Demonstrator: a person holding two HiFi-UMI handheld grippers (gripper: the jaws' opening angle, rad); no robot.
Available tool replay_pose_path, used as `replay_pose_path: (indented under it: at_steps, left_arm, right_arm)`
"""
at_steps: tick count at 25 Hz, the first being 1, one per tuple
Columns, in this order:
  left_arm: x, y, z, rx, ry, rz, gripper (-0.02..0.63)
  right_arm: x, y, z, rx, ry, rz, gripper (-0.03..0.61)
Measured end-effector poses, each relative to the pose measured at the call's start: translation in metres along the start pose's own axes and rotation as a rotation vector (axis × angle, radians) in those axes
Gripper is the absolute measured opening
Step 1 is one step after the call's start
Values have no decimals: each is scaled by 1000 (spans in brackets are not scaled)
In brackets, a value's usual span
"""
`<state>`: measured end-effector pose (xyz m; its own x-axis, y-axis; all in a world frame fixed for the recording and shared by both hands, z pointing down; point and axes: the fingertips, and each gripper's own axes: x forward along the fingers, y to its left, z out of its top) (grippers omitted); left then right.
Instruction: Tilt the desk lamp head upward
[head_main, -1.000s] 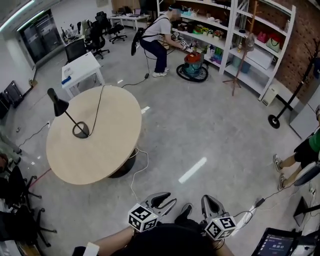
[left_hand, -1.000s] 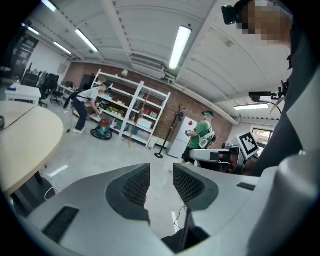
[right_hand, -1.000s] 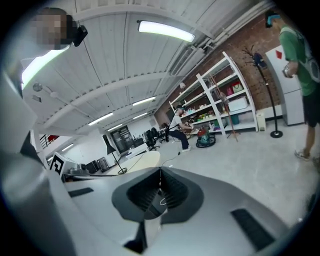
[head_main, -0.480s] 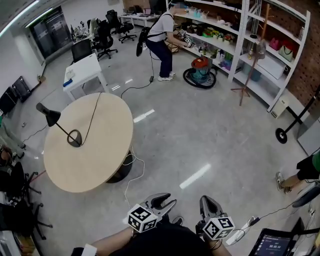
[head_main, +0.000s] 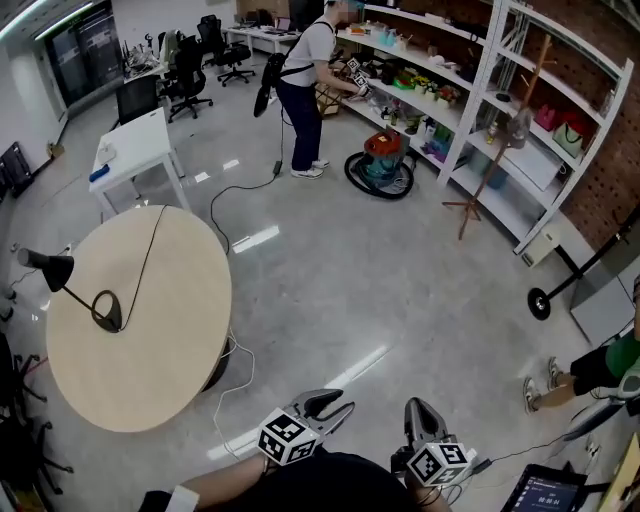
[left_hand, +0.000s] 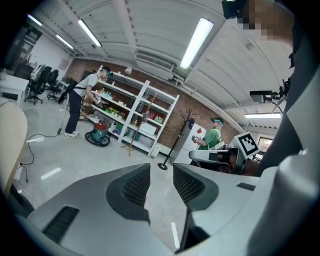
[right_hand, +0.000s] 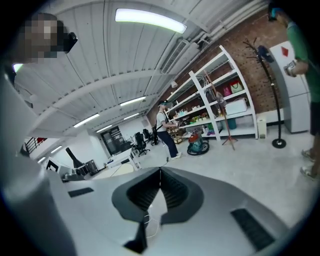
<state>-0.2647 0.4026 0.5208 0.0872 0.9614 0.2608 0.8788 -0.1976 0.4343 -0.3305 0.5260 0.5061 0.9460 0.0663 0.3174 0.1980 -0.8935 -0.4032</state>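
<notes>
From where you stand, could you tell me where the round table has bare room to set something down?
The round table is bare across its near half and its right side, from the cord to the rim. Its left part is crowded by the lamp base and the lamp head.

No legible text, labels or numbers anywhere

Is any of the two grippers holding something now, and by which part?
Nothing is held. The left gripper is open and empty, the right gripper is shut on nothing; the desk lamp stands untouched, far from both.
</notes>
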Motion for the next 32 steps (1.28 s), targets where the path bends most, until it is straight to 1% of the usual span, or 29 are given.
replay_pose_path:
  at_steps: [3, 5, 8, 12, 16, 19, 21, 23, 25, 27, 29, 32]
  left_arm:
    - [16, 32, 38, 1, -28, -18, 150]
    - [25, 61, 53, -15, -40, -12, 150]
    - [32, 103, 64, -50, -48, 26, 150]
    - [29, 145, 74, -99, -60, 100, 150]
    - [36, 188, 82, -141, -79, 192, 150]
    - [31, 218, 93, -165, -106, 277, 150]
    - [35, 239, 105, -172, -126, 345, 150]
    - [45, 259, 119, -176, -143, 407, 150]
    - [58, 278, 137, -175, -160, 468, 150]
    - [67, 295, 158, -165, -185, 549, 150]
    - [69, 308, 174, -158, -215, 614, 150]
    - [68, 325, 189, -167, -259, 681, 150]
  right_arm:
    - [39, 7, 35, -48, -10, -2, 3]
    - [72, 13, 51, -68, -26, 15, 3]
    - [116, 21, 65, -93, -22, 57, 3]
    - [164, 23, 72, -83, 24, 105, 3]
    - [221, 20, 72, -69, 95, 179, 3]
    - [268, 32, 76, -74, 135, 266, 3]
    - [303, 35, 88, -82, 155, 336, 3]
    - [335, 30, 104, -85, 164, 387, 3]
    - [366, 23, 125, -91, 163, 432, 3]
    - [401, 24, 143, -109, 179, 507, 3]
    - [433, 31, 152, -117, 207, 583, 3]
    - [471, 45, 157, -128, 247, 673, 3]
